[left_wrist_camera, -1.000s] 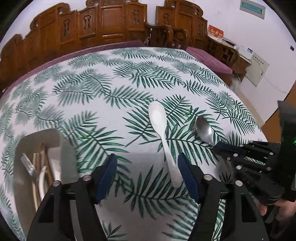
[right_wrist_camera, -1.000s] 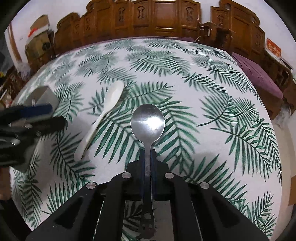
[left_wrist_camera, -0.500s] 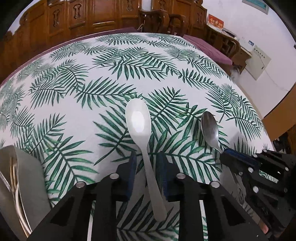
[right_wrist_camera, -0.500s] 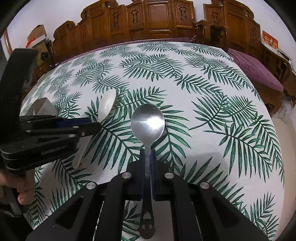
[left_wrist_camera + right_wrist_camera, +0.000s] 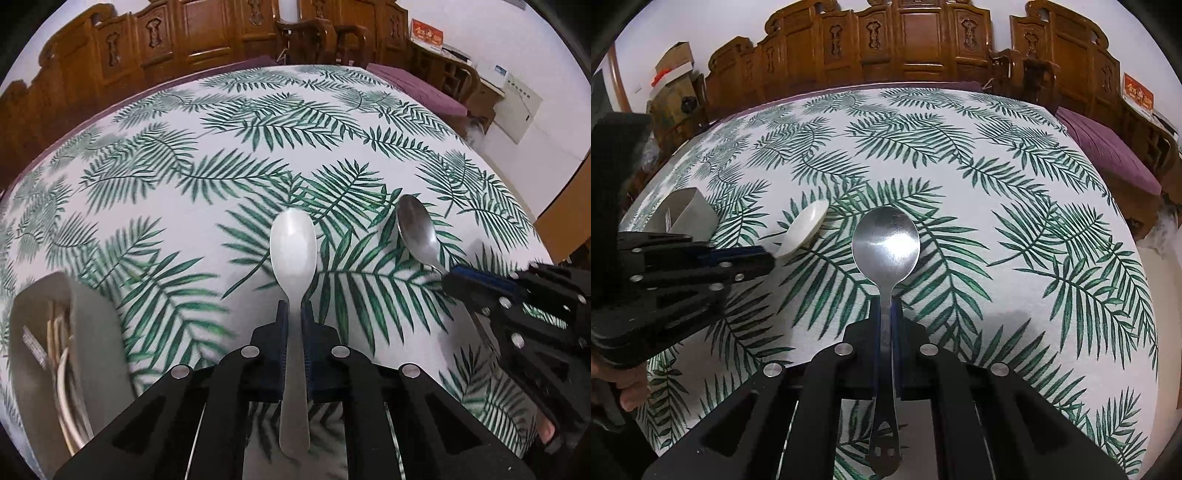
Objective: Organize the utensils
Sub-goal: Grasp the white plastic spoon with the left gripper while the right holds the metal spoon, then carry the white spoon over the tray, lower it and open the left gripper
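**Both grippers now hold spoons**

The left gripper (image 5: 294, 314) has just closed its jaws on the white spoon (image 5: 293, 251), bowl pointing to twelve o'clock. The right gripper (image 5: 886, 314) stays clamped on the metal spoon (image 5: 885, 247). The utensil holder (image 5: 88, 332) waits on the table (image 5: 184, 206) at eight o'clock; likely next stop.

Far half of leaf-print cloth-covered surface (image 5: 960, 147) lies bare, room to pass fwd and to the right. Left side blocked: grey open-top utensil box (image 5: 92, 332) w/ sticks stands near the edge. Black left hand-held gripper (image 5: 768, 254) and right hand-held gripper (image 5: 448, 277) sit close, narrow gap between. Carved wooden chairs (image 5: 916, 44) ring the far edge.
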Available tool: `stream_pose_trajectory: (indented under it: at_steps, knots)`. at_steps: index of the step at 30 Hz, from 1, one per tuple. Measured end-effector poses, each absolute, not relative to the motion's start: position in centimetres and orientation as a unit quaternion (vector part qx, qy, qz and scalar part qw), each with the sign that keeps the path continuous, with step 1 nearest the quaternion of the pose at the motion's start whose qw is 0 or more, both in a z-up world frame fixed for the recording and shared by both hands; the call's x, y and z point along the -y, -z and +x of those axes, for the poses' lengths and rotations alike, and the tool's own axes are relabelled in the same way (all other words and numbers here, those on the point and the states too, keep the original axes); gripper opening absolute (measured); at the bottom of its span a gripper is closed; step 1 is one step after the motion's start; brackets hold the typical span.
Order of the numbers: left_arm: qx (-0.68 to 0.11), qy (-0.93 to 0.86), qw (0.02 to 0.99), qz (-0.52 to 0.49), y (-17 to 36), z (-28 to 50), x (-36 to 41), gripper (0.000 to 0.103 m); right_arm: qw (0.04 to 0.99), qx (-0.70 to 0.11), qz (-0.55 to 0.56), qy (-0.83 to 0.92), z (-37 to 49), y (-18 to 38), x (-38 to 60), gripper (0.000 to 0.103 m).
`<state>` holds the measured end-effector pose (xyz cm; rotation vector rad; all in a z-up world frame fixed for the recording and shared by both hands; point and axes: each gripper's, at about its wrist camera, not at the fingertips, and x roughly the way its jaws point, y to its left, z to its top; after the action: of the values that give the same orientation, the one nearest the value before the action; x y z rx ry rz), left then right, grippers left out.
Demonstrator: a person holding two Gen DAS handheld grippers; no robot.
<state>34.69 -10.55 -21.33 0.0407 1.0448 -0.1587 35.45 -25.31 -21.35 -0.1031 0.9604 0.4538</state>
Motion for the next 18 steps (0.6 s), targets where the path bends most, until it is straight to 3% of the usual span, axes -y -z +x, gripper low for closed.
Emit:
stream_pose_trajectory:
  at_steps: [18]
  knots:
    - [-0.457, 0.07, 0.886, 0.018, 16.0, 28.2, 6.1, 0.006, 0.857, -0.444, -0.069, -0.253, 33.4, 20.2, 21.8, 0.007]
